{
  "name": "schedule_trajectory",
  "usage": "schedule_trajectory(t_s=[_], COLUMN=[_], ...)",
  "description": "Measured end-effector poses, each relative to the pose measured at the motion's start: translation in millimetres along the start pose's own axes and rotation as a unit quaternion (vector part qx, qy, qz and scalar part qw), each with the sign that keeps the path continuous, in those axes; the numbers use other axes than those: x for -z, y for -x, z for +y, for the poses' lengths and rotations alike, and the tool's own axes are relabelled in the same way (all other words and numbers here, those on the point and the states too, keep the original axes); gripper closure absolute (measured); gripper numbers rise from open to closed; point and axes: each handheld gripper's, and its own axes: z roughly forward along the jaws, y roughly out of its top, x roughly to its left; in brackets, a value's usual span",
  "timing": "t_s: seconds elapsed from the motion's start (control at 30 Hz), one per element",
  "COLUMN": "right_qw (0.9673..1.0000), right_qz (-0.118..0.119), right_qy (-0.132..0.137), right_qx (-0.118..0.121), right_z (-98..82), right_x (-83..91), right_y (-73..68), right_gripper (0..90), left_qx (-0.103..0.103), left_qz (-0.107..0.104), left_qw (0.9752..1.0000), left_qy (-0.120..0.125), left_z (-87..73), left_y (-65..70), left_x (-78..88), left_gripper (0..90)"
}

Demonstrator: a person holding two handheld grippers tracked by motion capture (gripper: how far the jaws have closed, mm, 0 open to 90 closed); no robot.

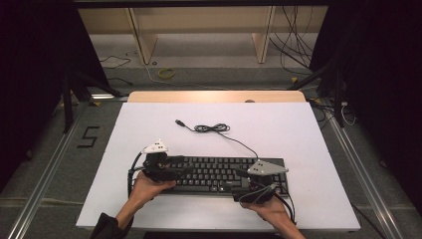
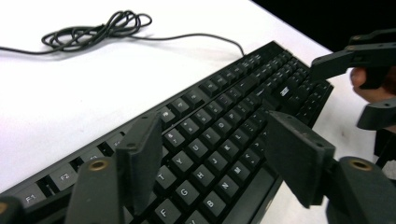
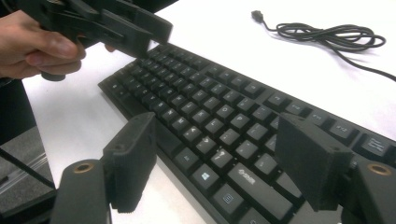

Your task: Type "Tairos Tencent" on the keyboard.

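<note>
On the white table [image 1: 308,149] sits a black keyboard [image 1: 214,174] near the front edge, its cable [image 1: 214,128] coiled behind, with the left gripper [image 2: 212,154] and right gripper [image 3: 215,156] both wide open over its ends, holding nothing.

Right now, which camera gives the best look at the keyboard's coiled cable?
The high view: the cable lies whole on the white table, from plug to keyboard. The left gripper view catches its coil but not the plug; the right gripper view shows plug and coil, cut off at the edge.
</note>
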Motion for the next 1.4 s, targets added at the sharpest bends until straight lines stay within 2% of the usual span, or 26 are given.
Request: schedule_trajectory(t_s=[0.17, 0.4, 0.53, 0.97, 1.27, 1.4], right_qw=[1.0000, 0.9999, 0.9998, 0.9993, 0.9990, 0.9988], right_qz=[-0.005, -0.011, -0.014, -0.024, -0.030, -0.035], right_qy=[0.004, 0.013, 0.016, 0.028, 0.032, 0.033], right_qx=[0.001, 0.002, 0.002, 0.002, 0.005, 0.007], right_z=[-2.1, -4.9, -7.5, -14.9, -20.9, -23.8], right_x=[5.4, 13.3, 17.8, 29.8, 36.8, 40.6], right_y=[2.1, 5.7, 8.1, 12.2, 14.3, 15.1], right_gripper=[30.6, 30.6, 30.7, 30.9, 30.8, 30.8], left_qx=[-0.004, -0.011, -0.007, -0.008, -0.007, -0.013], left_qz=[-0.006, -0.007, -0.008, 0.003, 0.007, 0.008], left_qw=[0.9999, 0.9997, 0.9995, 0.9994, 0.9992, 0.9992], left_qy=[0.015, 0.022, 0.031, 0.032, 0.039, 0.037], left_z=[-2.4, -11.1, -15.0, -28.9, -37.1, -39.8], left_y=[4.0, 8.8, 8.7, 5.6, 8.3, 10.3], left_x=[6.1, 15.2, 21.5, 30.4, 35.2, 36.8], left_gripper=[32.9, 30.2, 29.0, 27.8, 27.8, 27.6])
